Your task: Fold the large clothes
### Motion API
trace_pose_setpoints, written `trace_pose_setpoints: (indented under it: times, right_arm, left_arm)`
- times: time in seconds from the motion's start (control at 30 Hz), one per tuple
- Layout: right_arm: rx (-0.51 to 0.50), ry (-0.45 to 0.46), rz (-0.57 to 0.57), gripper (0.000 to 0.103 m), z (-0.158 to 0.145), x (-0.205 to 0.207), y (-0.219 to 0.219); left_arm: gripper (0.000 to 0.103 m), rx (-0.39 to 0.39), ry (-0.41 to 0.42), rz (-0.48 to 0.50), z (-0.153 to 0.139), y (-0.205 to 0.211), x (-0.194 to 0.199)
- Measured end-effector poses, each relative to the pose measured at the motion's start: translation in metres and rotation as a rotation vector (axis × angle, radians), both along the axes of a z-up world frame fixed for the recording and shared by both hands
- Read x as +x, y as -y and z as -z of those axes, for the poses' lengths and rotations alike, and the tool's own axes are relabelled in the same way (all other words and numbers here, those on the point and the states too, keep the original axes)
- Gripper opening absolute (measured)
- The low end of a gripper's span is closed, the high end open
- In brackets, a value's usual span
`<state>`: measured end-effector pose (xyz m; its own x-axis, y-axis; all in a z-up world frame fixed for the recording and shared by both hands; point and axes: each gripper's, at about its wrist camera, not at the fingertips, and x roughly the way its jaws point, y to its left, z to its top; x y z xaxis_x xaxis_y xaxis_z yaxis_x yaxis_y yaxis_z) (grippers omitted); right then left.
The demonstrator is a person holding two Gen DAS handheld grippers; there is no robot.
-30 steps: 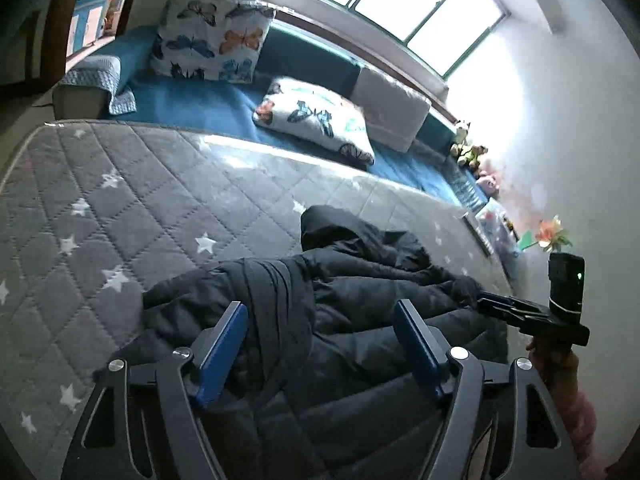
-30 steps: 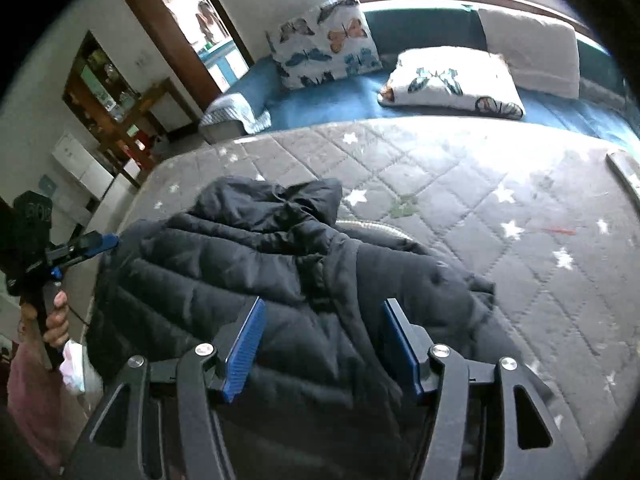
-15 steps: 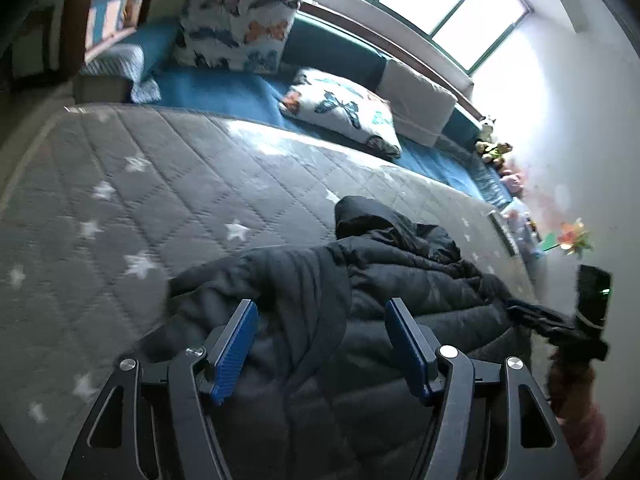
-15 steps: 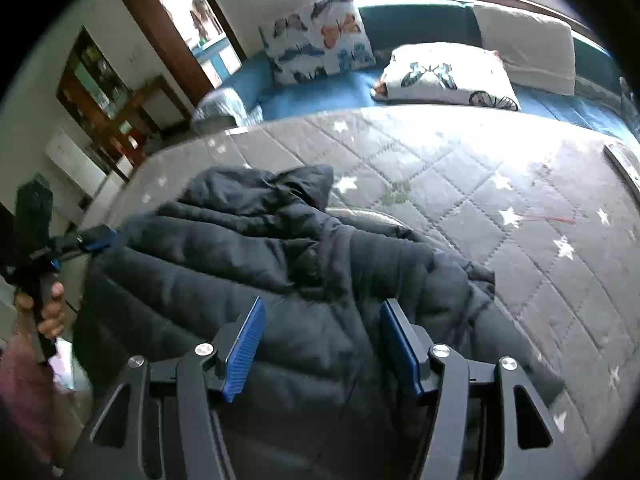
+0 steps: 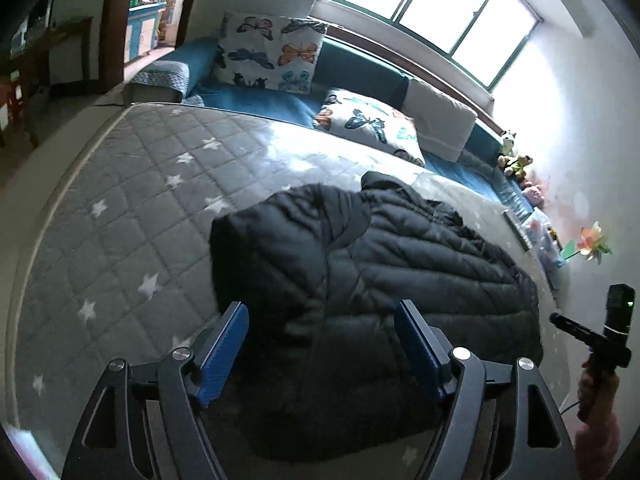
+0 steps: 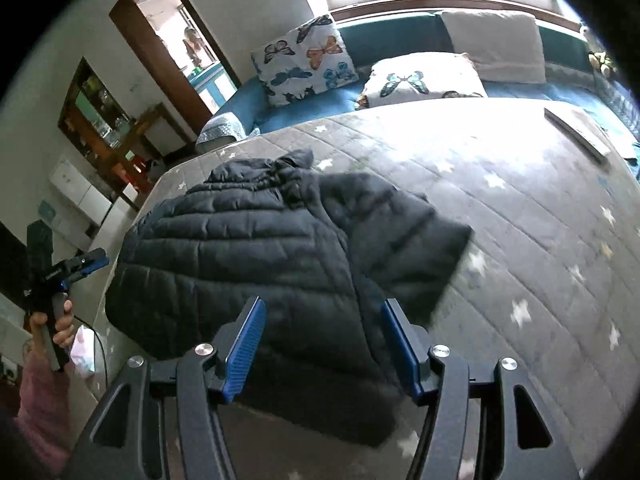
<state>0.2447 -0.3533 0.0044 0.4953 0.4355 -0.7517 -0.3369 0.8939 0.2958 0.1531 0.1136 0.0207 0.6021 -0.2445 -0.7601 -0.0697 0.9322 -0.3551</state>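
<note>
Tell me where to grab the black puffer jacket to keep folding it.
Judging by its pose, take the puffer jacket at the loose folded-over flap, coming from the open mattress side; its edge lies free and thin there.

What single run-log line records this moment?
left gripper: open, empty | right gripper: open, empty | black puffer jacket: lying on star-quilted mattress, unheld

The near hem of the black padded jacket was hidden behind the left gripper's frame, which the picture's bottom edge cut off. The jacket covered part of the star-quilted mattress. The small toys by the window were too small to identify, and the right-hand mattress edge was blurred.
</note>
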Motion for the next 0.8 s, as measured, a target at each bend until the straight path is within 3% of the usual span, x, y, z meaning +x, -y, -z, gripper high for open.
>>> trace_pose_setpoints:
  times: [0.13, 0.43, 0.8]
  right_arm:
    - [0.015, 0.001, 0.013, 0.066, 0.006, -0.022, 0.008]
    - [-0.042, 0.067, 0.022, 0.067, 0.018, -0.069, -0.001]
    - [-0.041, 0.094, 0.042, 0.071, 0.021, -0.086, -0.003]
  left_arm:
    - [0.080, 0.087, 0.018, 0.004, 0.001, 0.017, -0.027]
    - [0.081, 0.193, 0.053, -0.026, -0.004, 0.042, -0.070]
    - [0.083, 0.261, 0.080, -0.031, -0.012, 0.050, -0.092]
